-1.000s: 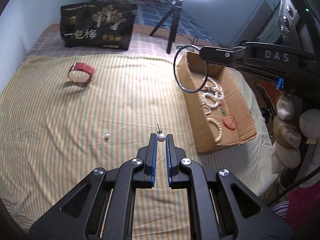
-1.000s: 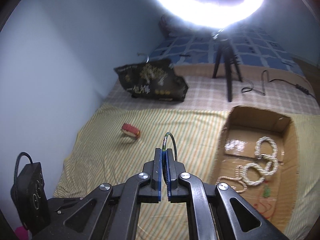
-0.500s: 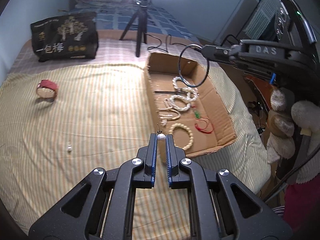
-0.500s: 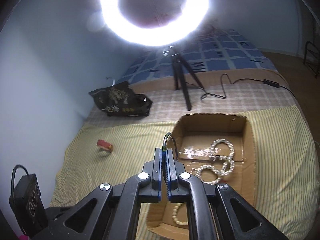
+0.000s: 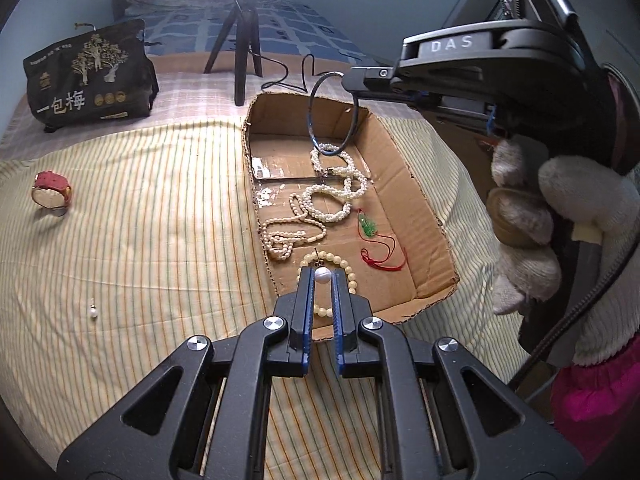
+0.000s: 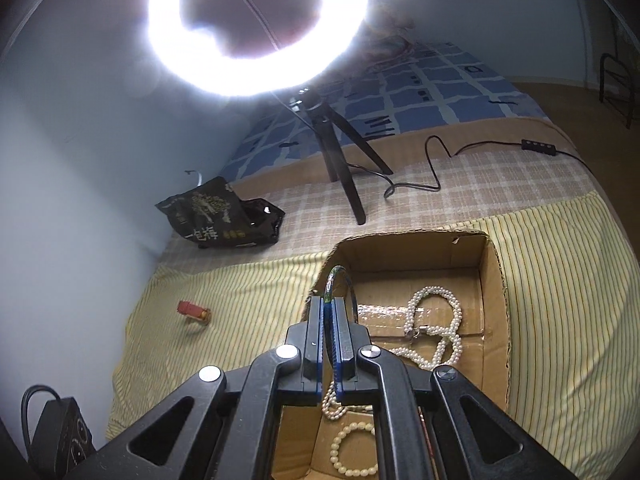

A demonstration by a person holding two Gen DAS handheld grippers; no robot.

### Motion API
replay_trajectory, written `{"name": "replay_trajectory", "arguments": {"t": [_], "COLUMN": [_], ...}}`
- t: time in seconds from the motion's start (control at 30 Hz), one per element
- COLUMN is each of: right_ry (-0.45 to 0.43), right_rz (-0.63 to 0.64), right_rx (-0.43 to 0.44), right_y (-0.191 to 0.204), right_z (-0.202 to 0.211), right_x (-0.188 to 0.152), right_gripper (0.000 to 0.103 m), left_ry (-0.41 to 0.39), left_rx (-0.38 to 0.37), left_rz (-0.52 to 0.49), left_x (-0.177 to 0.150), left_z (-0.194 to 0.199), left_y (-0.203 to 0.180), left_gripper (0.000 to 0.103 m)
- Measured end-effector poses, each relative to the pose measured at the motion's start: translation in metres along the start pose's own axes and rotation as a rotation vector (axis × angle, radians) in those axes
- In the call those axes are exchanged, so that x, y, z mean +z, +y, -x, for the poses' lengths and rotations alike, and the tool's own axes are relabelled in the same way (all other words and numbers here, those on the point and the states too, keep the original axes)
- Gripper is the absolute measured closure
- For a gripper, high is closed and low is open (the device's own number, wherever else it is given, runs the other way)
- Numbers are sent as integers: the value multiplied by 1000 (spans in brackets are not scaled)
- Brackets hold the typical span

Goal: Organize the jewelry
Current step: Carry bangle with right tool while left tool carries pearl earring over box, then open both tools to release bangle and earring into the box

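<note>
My left gripper is shut on a pearl earring and holds it above the near end of the cardboard box. My right gripper is shut on a dark thin bangle; in the left wrist view the bangle hangs over the far half of the box. The box holds pearl necklaces, a cream bead bracelet and a green pendant on red cord. A second pearl earring and a red-strap watch lie on the striped cloth at the left.
A black printed bag and a ring-light tripod with its cable stand behind the box. The ring light glares in the right wrist view. A black device sits at the lower left there.
My left gripper has carried the pearl earring from the cloth to over the box's near end. My right gripper has brought the bangle from beside the box to over it.
</note>
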State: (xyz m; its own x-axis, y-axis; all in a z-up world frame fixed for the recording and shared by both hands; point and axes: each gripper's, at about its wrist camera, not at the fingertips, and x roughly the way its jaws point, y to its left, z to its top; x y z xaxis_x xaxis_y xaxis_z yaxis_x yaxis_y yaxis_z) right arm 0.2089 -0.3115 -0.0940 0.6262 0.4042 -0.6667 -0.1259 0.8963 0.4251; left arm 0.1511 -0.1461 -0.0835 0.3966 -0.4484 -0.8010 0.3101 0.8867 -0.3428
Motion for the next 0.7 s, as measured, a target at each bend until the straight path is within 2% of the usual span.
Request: {"name": "replay_trajectory", "arguments": {"t": [0.3, 0.43, 0.47, 0.5, 0.57, 0.6, 0.63, 0.67, 0.7], "right_ry": [20, 22, 19, 14, 9, 9, 7, 1, -6], "right_rz": [-29, -38, -42, -49, -66, -72, -78, -83, -86], "right_rx": [-1, -1, -3, -2, -16, -23, -34, -45, -55], "right_y": [-12, -13, -14, -15, -18, -19, -20, -21, -21], "right_z": [-17, -21, -21, -21, -22, -22, -22, -22, -22], "right_x": [2, 3, 3, 3, 3, 3, 3, 4, 4], "right_gripper": [102, 94, 81, 73, 52, 46, 32, 24, 22], "left_ry": [25, 15, 16, 18, 22, 22, 20, 14, 10], "left_rx": [-23, -16, -14, -13, -5, -2, -1, 0, 4], "left_rz": [-7, -9, -11, -14, -20, -27, -31, -35, -42], "left_x": [3, 4, 4, 4, 3, 2, 2, 2, 1], "left_z": [-12, -13, -13, -14, -14, -14, -14, -13, -12], "left_y": [-2, -2, -1, -1, -2, -2, -3, -4, -5], "left_gripper": [96, 96, 96, 96, 88, 70, 54, 51, 50]}}
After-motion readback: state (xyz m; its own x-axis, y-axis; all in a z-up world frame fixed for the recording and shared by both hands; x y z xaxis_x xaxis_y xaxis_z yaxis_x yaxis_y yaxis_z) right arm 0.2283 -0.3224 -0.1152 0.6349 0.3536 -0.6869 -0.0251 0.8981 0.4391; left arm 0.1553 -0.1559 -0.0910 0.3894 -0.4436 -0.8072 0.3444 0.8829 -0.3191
